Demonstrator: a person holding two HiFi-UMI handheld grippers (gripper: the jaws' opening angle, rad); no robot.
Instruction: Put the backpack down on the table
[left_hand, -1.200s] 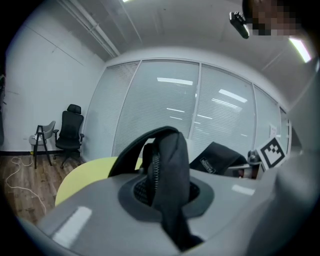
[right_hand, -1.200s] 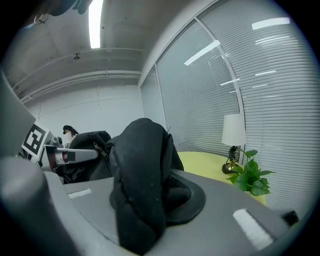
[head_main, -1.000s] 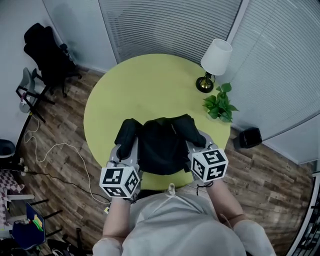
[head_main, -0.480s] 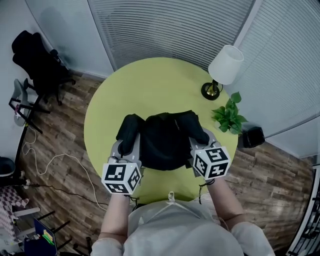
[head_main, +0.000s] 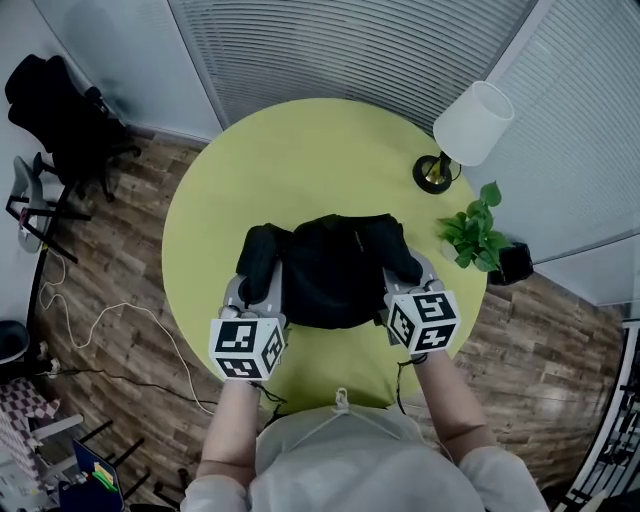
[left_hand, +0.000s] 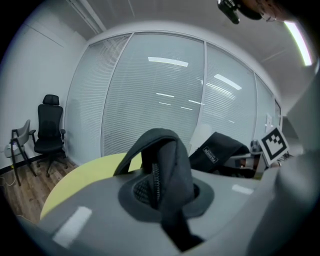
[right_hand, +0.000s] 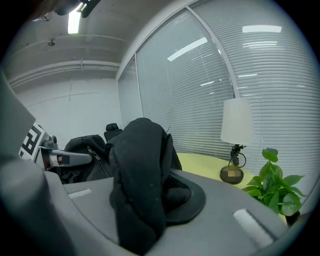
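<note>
Yellow-green table (head_main: 300, 150) partly hidden by backpack (head_main: 335, 270); left gripper (left_hand: 161, 192) and right gripper (right_hand: 142, 200) fingers clamp its fabric, tips buried.

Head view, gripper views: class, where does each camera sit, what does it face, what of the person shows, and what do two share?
Head view: on the head, facing steeply down at table and backpack; forearms, left gripper, right gripper show.
Left gripper view: on that gripper, along its jaws, shut on a strap, toward chair.
Right gripper view: likewise, jaws shut on backpack, toward lamp.
Shared: head and right gripper views show the lamp.
</note>
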